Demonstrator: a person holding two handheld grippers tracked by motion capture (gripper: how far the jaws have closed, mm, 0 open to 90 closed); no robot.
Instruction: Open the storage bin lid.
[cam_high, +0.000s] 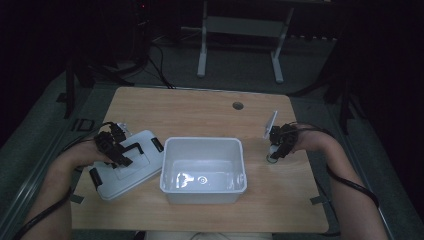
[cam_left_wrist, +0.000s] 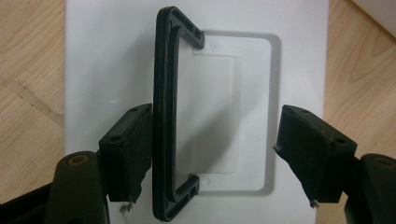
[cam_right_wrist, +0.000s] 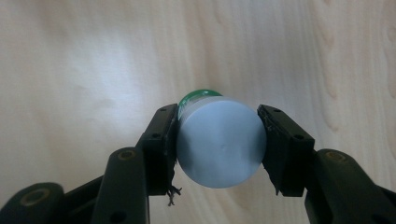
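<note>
The right gripper (cam_right_wrist: 218, 140) is clamped on a small round white-capped green bottle (cam_right_wrist: 219, 147), right of the white plastic bin (cam_high: 239, 150). The left gripper (cam_left_wrist: 212, 154) stands apart, straddling the white lid's black handle (cam_left_wrist: 163, 116).

Black fingers (cam_right_wrist: 161, 140), round pivot screws, trailing black cables, bare forearms.

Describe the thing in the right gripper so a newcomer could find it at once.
Start at the open white bin in the middle of the wooden table and look to its right, away from the white lid with black latches on its left. There the right gripper is shut on a small round container. Its pale grey cap and green body set it apart from the white bin and lid.
</note>
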